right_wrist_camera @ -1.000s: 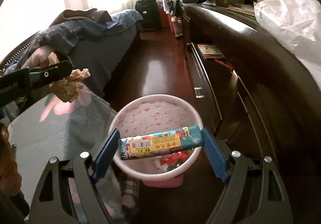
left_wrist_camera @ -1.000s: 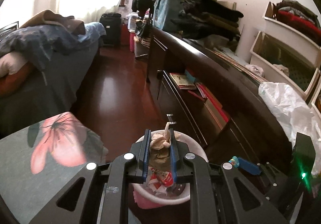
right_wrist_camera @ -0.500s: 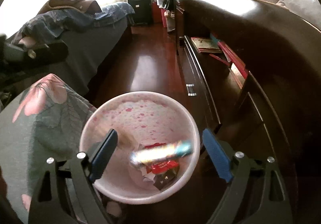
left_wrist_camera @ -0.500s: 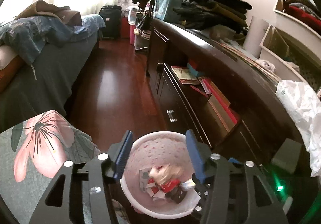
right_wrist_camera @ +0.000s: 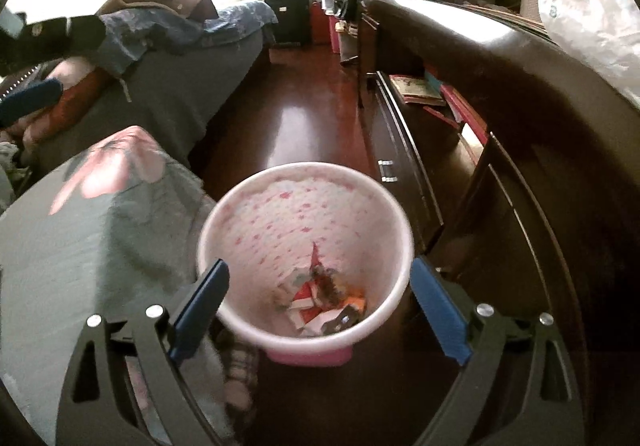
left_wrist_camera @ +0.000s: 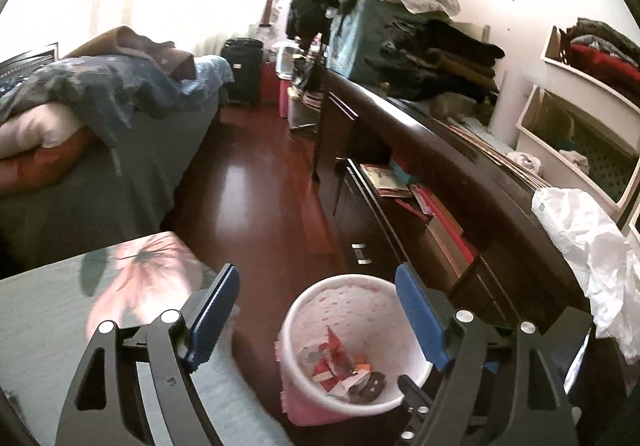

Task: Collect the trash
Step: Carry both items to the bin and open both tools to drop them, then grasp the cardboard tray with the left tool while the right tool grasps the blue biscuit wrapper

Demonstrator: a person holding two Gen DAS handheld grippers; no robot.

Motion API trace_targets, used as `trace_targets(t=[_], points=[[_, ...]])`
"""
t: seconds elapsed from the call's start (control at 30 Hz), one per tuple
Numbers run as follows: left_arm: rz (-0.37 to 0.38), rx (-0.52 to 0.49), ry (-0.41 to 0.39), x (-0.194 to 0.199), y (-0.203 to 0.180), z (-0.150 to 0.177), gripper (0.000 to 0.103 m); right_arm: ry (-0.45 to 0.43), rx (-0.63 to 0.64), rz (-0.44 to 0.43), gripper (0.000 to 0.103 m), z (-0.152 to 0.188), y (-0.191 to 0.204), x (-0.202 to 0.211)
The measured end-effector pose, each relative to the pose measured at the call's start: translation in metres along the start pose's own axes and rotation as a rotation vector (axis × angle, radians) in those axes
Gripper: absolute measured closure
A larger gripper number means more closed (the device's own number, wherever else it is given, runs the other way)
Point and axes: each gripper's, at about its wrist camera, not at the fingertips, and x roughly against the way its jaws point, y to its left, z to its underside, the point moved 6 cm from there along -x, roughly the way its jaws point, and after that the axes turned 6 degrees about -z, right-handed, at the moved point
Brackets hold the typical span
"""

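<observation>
A pink and white trash bin [right_wrist_camera: 256,206] stands on the dark wooden floor, and also shows in the left wrist view [left_wrist_camera: 304,302]. Wrappers and crumpled trash [right_wrist_camera: 324,302] lie at its bottom, seen in the left wrist view too [left_wrist_camera: 340,366]. My right gripper [right_wrist_camera: 318,310] is open and empty just above the bin's near rim. My left gripper [left_wrist_camera: 316,318] is open and empty, above and to the left of the bin. One blue finger of the left gripper [right_wrist_camera: 32,102] shows at the far left of the right wrist view.
A floral cushion [right_wrist_camera: 100,206] lies left of the bin. A dark wooden dresser [left_wrist_camera: 460,182] with books runs along the right, with a white plastic bag [left_wrist_camera: 592,254] on top. A bed [left_wrist_camera: 100,150] stands at the left. A black suitcase [left_wrist_camera: 242,70] stands far back.
Both grippers opened and dropped their loads into the bin: the crumpled paper from the left, the long wrapper from the right. The left gripper then drew back up and left.
</observation>
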Motion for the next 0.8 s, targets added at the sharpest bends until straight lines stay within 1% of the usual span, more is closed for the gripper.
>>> trace_targets(t=[0.2, 0.37, 0.5, 0.57, 0.6, 0.63, 0.67, 0.7, 0.8], points=[[-0.05, 0.045, -0.004, 0.039, 0.036, 0.014, 0.021, -0.005, 0.002, -0.079, 0.008, 0.008, 0.039, 0.037], [-0.158, 0.053, -0.016, 0.078, 0.075, 0.036, 0.019, -0.009, 0.043, -0.139, 0.007, 0.011, 0.077, 0.062], [-0.284, 0.066, -0.008, 0.111, 0.117, 0.064, 0.018, 0.009, 0.089, -0.209, 0.006, 0.019, 0.117, 0.076], [-0.343, 0.085, 0.005, 0.125, 0.141, 0.079, 0.018, 0.021, 0.119, -0.236, 0.006, 0.024, 0.136, 0.078], [-0.39, 0.098, 0.019, 0.134, 0.16, 0.09, 0.018, 0.027, 0.14, -0.249, 0.006, 0.028, 0.147, 0.079], [-0.421, 0.108, 0.028, 0.14, 0.171, 0.097, 0.018, 0.035, 0.165, -0.261, 0.006, 0.032, 0.159, 0.08], [-0.474, 0.128, 0.044, 0.148, 0.191, 0.106, 0.018, 0.042, 0.186, -0.272, 0.006, 0.037, 0.17, 0.08], [-0.505, 0.145, 0.057, 0.151, 0.204, 0.112, 0.018, 0.05, 0.205, -0.281, 0.006, 0.04, 0.18, 0.08], [-0.603, 0.25, 0.101, 0.165, 0.255, 0.135, 0.018, 0.07, 0.249, -0.316, 0.006, 0.053, 0.212, 0.081]])
